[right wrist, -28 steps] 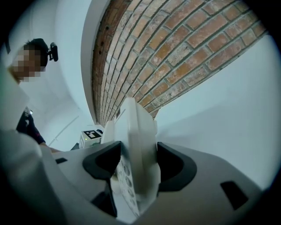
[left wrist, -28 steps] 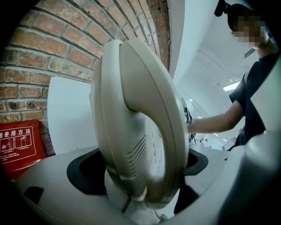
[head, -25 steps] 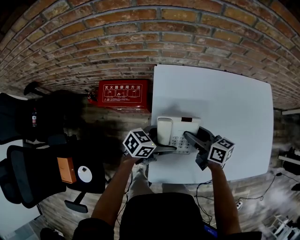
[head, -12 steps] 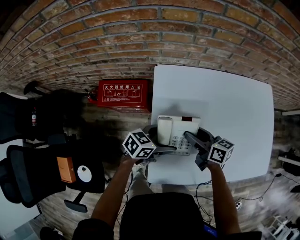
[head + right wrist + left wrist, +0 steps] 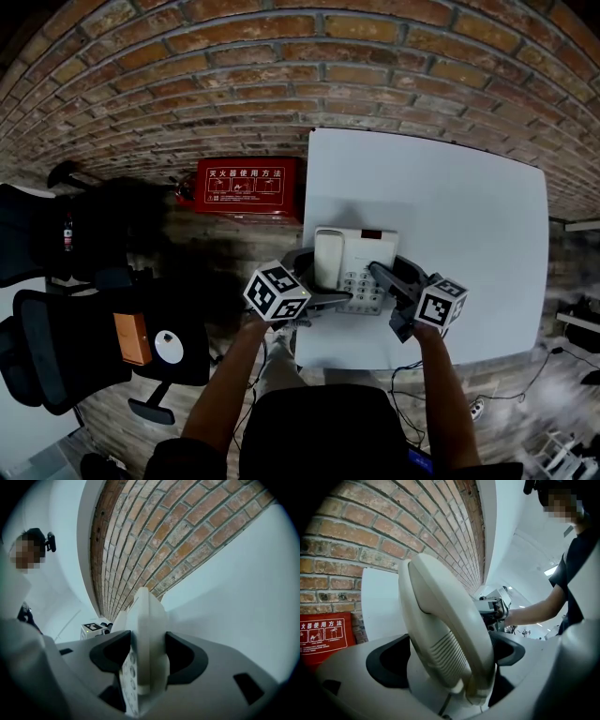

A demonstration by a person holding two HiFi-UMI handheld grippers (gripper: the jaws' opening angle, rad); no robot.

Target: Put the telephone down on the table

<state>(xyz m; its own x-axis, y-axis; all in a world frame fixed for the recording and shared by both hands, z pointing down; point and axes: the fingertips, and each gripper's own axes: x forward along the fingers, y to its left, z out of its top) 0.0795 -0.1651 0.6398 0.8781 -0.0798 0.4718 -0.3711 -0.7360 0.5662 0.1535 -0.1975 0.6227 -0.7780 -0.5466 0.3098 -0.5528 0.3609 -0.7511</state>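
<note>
Head view: telephone [image 5: 358,270] sits at the near left corner of the table [image 5: 469,197], handset [image 5: 328,258] in its cradle on the side nearest the table's left edge.
Left claw: my left gripper [image 5: 322,278] straddles the handset end, at the table's left edge. Jaws have just been opening and now stand wide. The telephone is between them, but the pads look off it.
Right claw: my right gripper [image 5: 390,269] is on the opposite end, further in over the table. Jaws have just been closing a little and are clamped on the telephone's thin edge.
Done: telephone looks flat on the table, my judgement only, underside not visible.
Left to do: release the right claw, then back both claws clear of the table.
</note>
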